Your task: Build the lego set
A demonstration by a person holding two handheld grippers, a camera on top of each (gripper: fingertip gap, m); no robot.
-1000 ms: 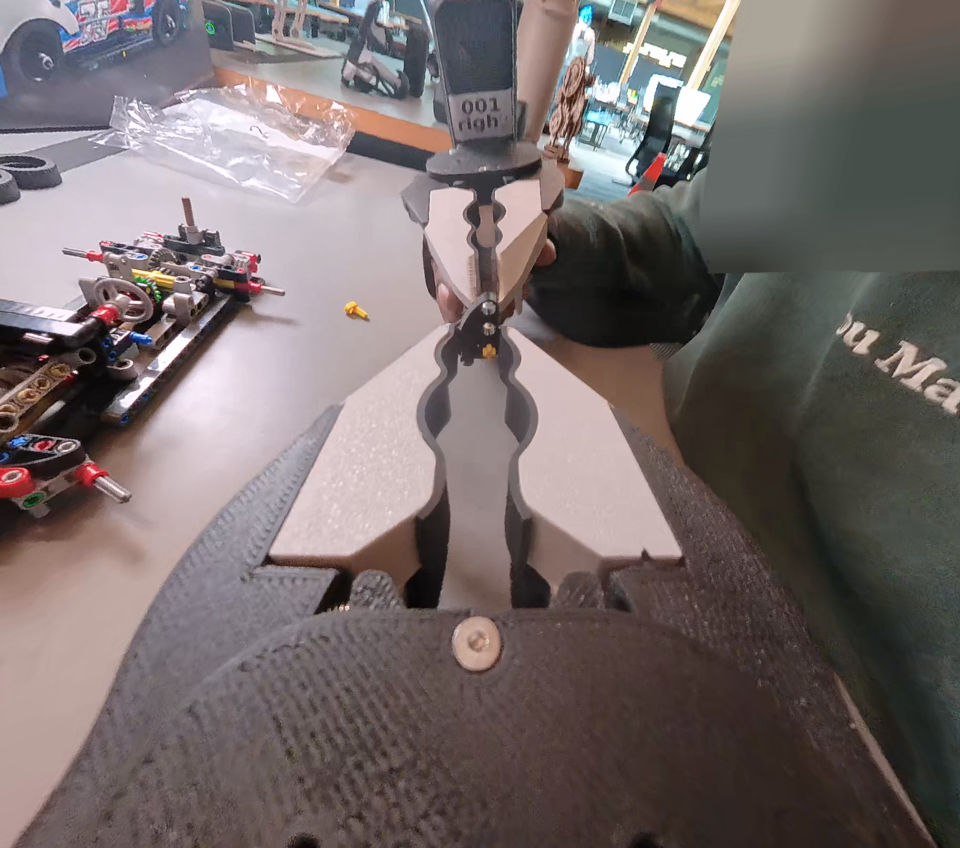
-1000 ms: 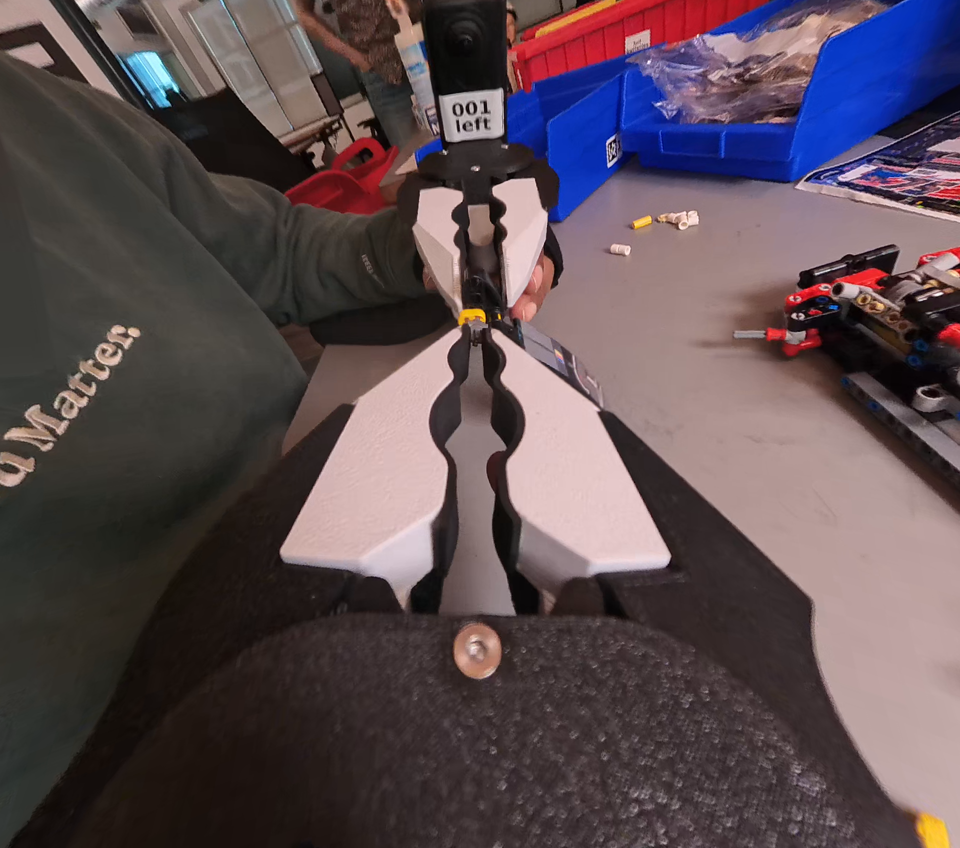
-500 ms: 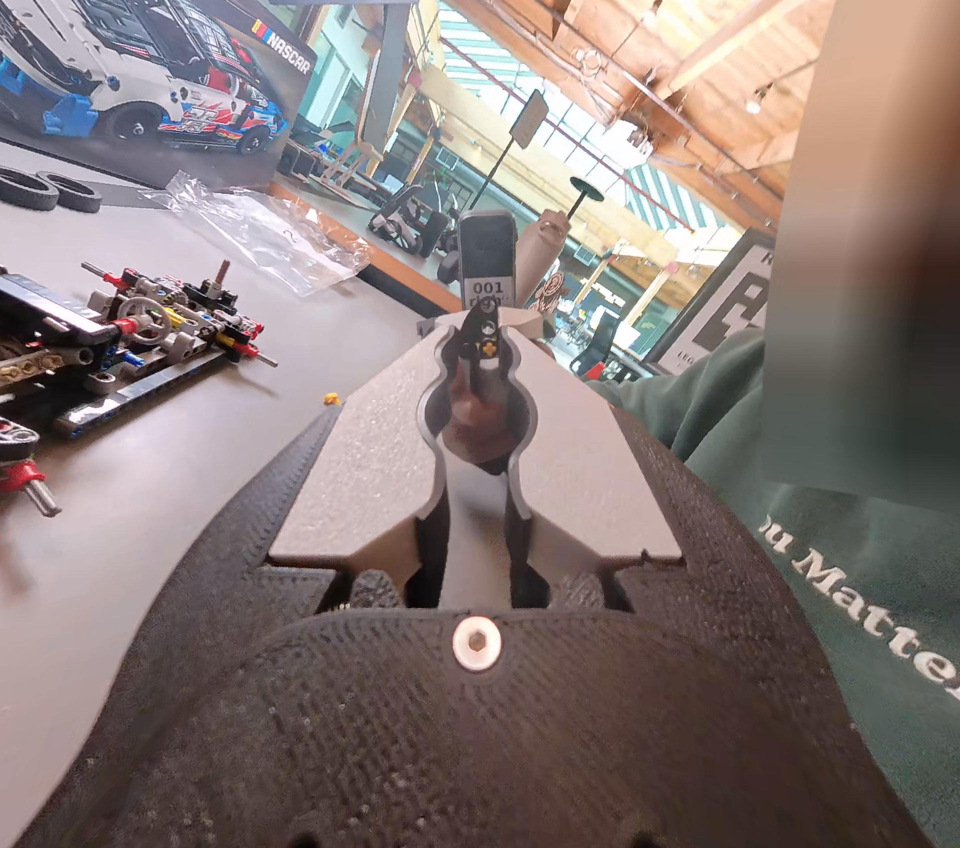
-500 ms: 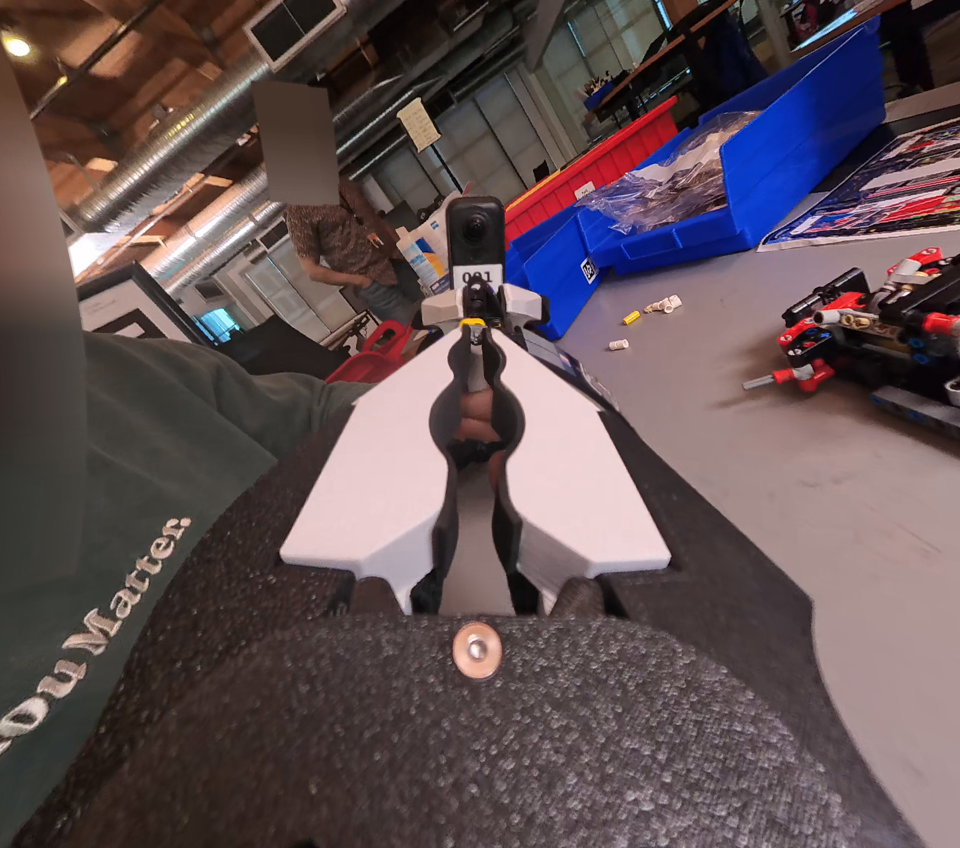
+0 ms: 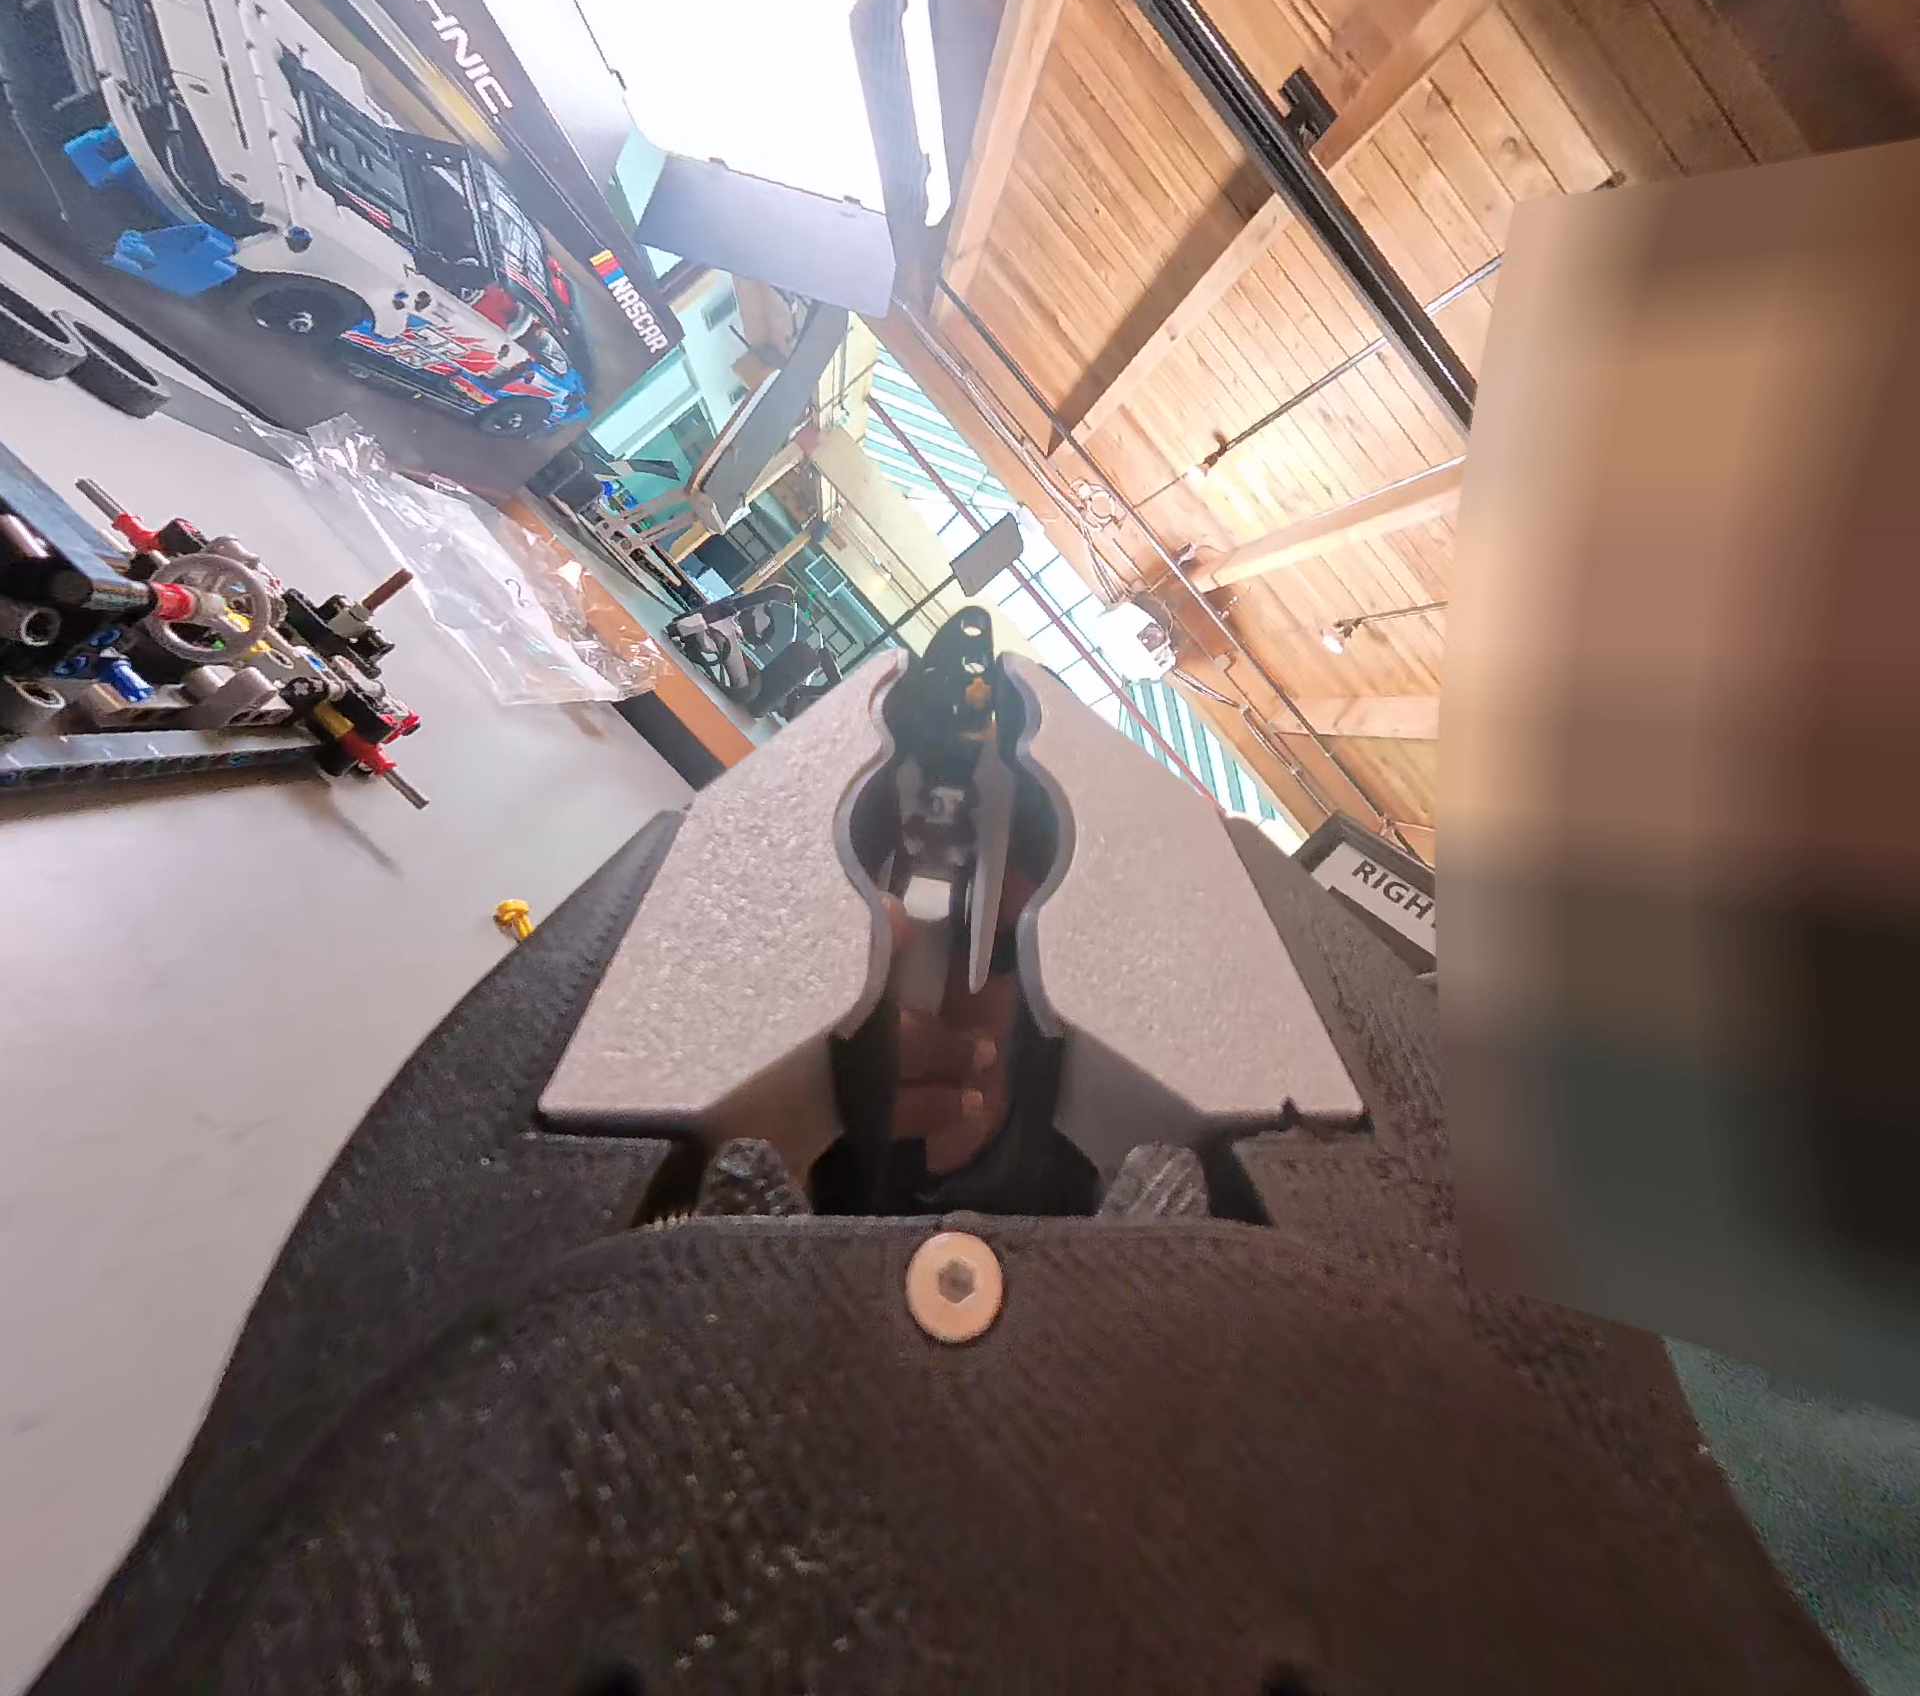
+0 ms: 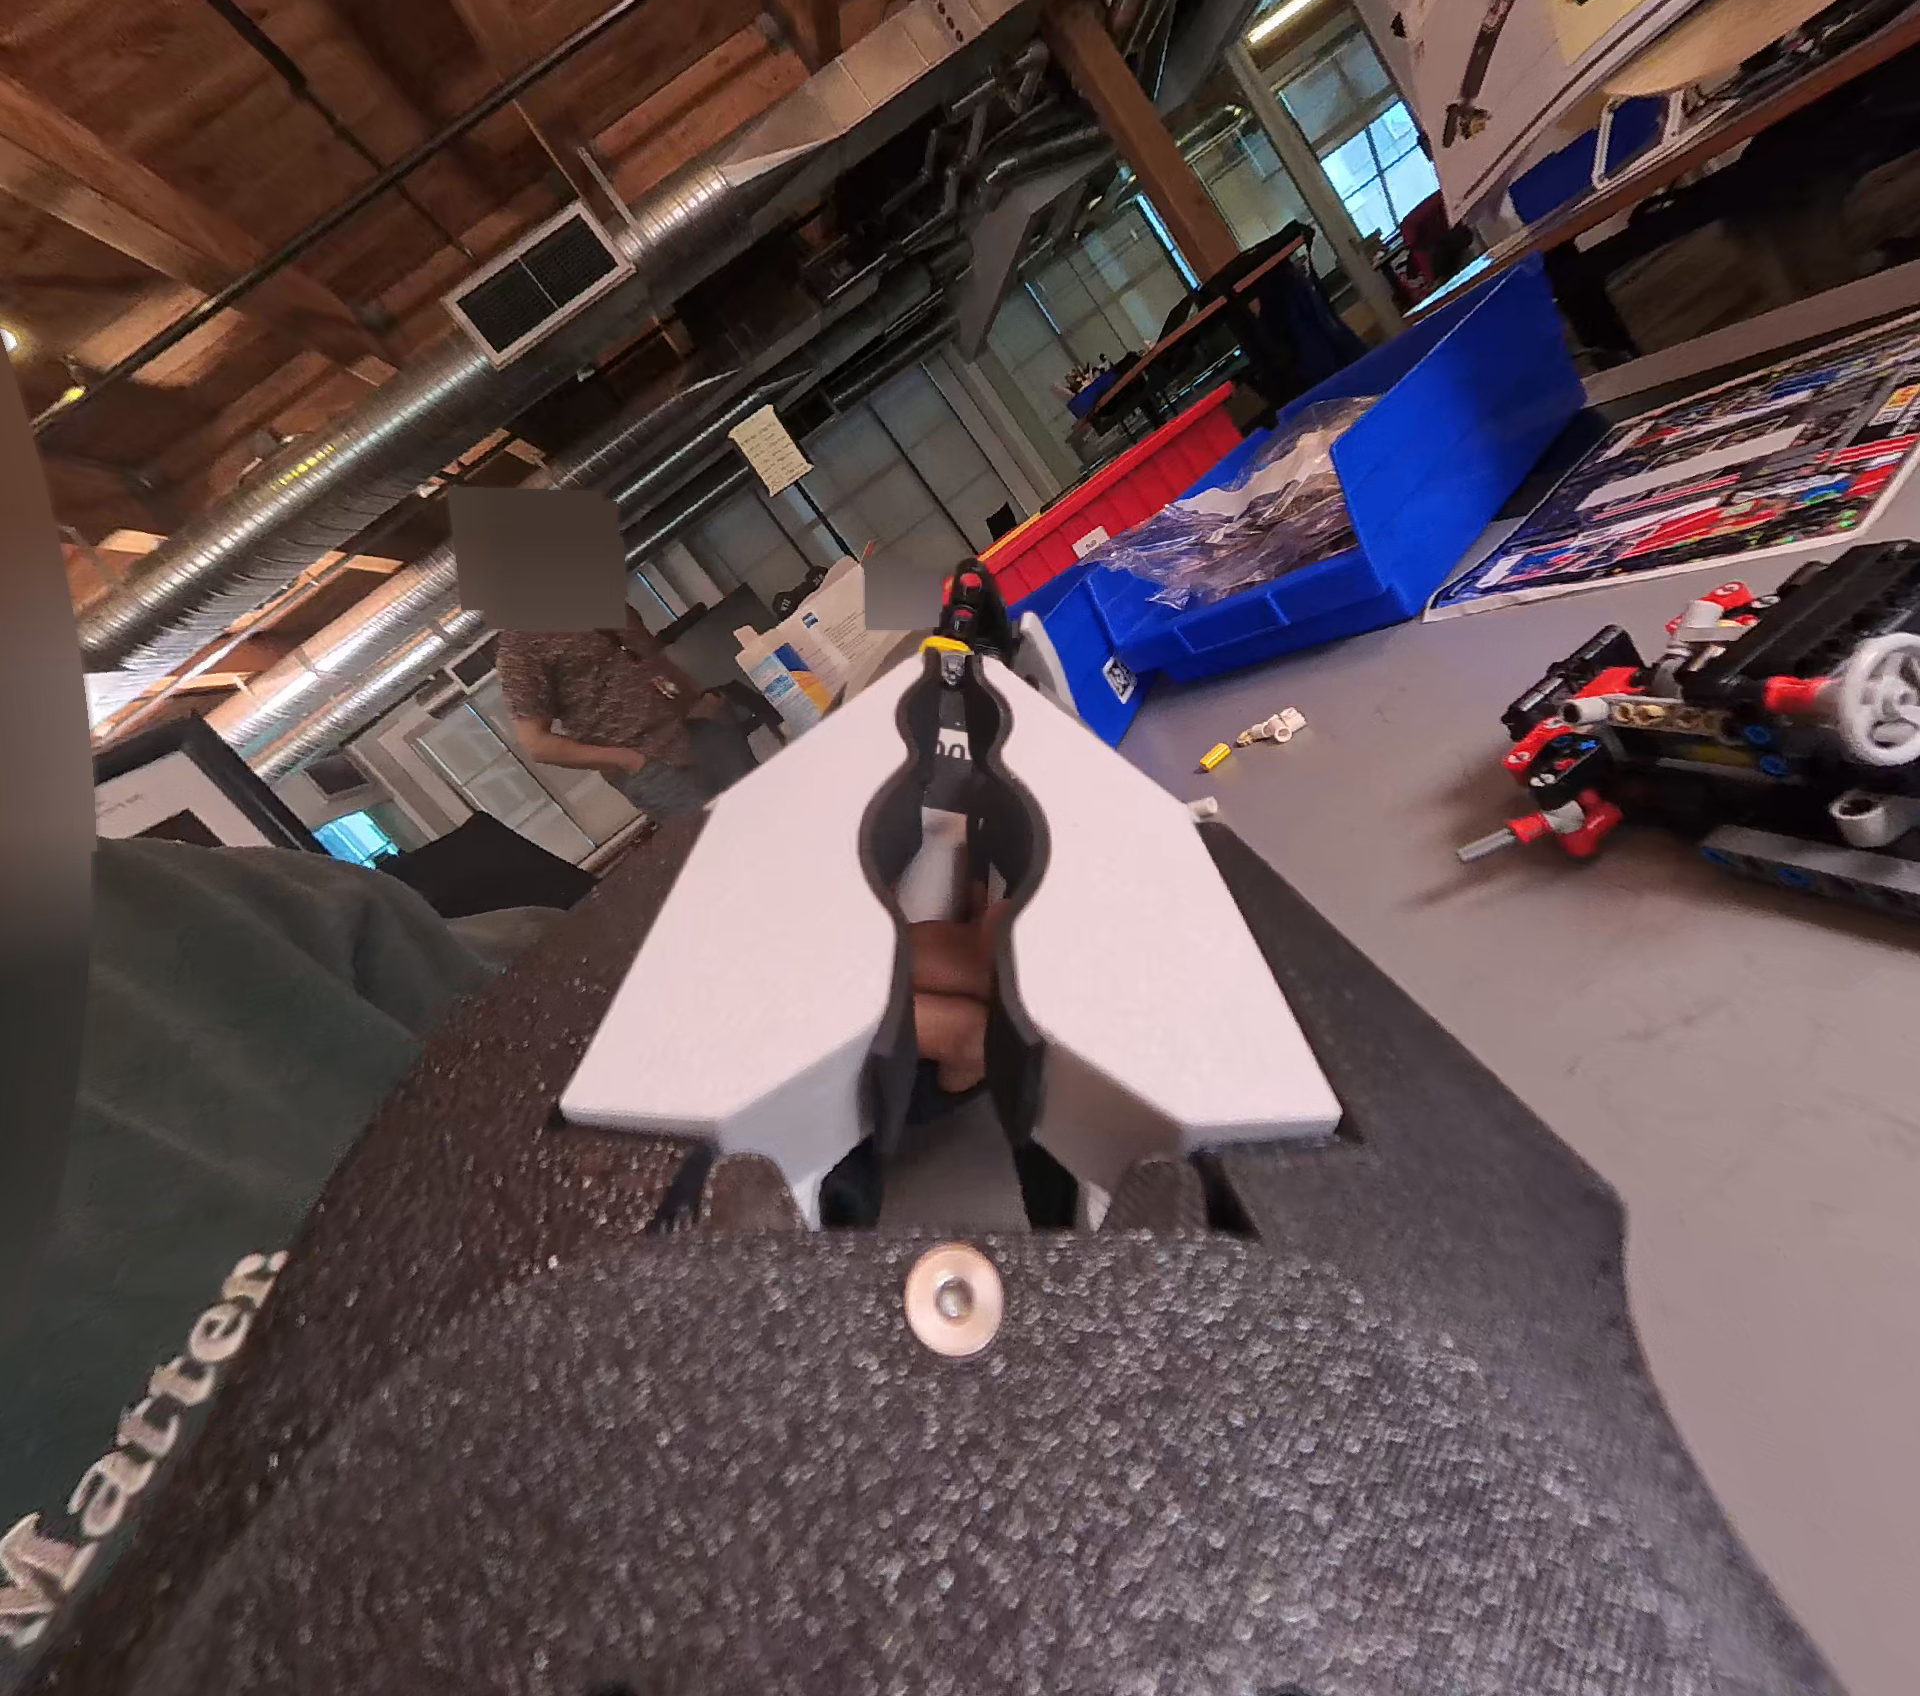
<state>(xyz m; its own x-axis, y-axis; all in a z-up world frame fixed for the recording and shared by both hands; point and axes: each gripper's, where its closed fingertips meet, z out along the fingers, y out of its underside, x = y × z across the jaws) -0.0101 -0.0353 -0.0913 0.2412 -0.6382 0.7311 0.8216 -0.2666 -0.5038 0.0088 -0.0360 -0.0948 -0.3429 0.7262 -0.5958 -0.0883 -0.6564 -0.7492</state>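
1. Grey and matte, the desk (image 6: 1558, 1075) carries everything we are working with, and both our claws are raised above it, tilted up toward the wooden ceiling.
2. Leaning at the far edge, the printed cardboard box with the white, blue and red race car (image 5: 312, 140) shows the finished model, so we judge the build far from complete: no bodywork is on yet.
3. Beside the red bin sits a blue plastic bin (image 6: 1403, 503) holding a clear bag of parts, apparently unused stock.
4. On the desk lies the half-built chassis of black beams, red pins and grey gears (image 5: 187, 670), also seen from the other side (image 6: 1766, 742). The frame and gearing look assembled; two black rubber tyres (image 5: 78, 358) wait unmounted by the box.
5. An emptied clear plastic bag (image 5: 468, 576) suggests one batch of pieces is used.
6. Our left claw (image 5: 954, 690) is closed narrowly on a small black subassembly with a yellow pin (image 5: 961, 670); the right claw (image 6: 961, 659) pinches the same piece (image 6: 966, 607) from the opposite end, tip to tip.
7. Loose bits remain: a small yellow pin (image 5: 511, 914) and a few white and yellow connectors (image 6: 1262, 732). We judge the held piece is being joined before it goes to the chassis.
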